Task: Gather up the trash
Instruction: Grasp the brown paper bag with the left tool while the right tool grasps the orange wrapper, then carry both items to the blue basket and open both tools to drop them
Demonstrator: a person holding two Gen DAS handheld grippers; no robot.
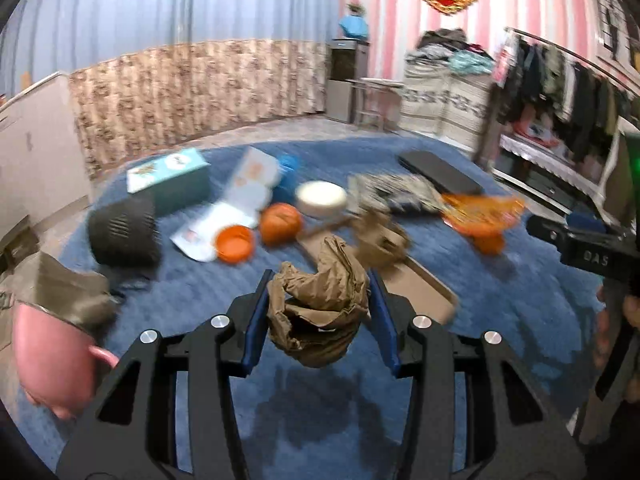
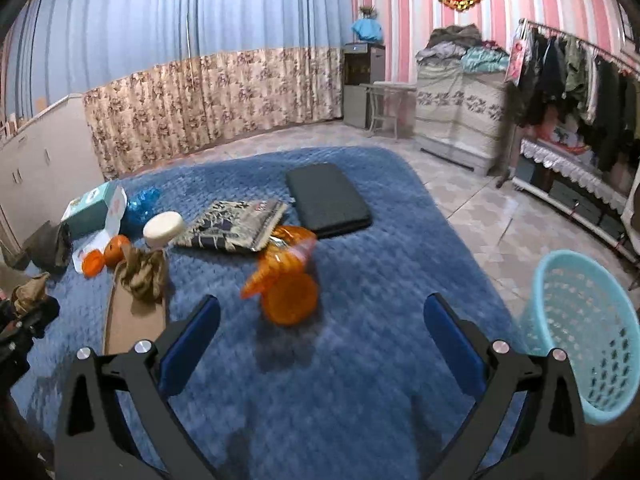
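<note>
Landmark: the blue rug (image 2: 360, 360); everything is placed against it.

Off the rug's left edge sits a pink mug (image 1: 44, 356), close to the left gripper's outer linkage; swinging left could knock it.

Left gripper (image 1: 318, 312) is clamped on a crumpled brown paper wad (image 1: 320, 304), lifted above the rug's near part, its shadow below. The wad bulges above and below the pads, soft and springy, so the hold is probably shallow. Risk: it slips out or unfolds in transit, more so on a fast swing.

Mid-rug, beyond the wad: a flat cardboard piece (image 1: 420, 284) and a second brown wad (image 2: 142, 272) on it, not yet collected.

Right gripper (image 2: 320, 336) is spread wide with nothing between the pads, hovering over the rug's near-right part. An orange plastic wrapper (image 2: 280, 280) lies just ahead of it; thin film, easy to pinch with rug pile or miss.

Just off the rug's right edge stands a light-blue basket (image 2: 580, 336), the likely bin. It looks light, so a bump may tip it. Carrying the wad there crosses the right gripper's space; collision possible.
</note>
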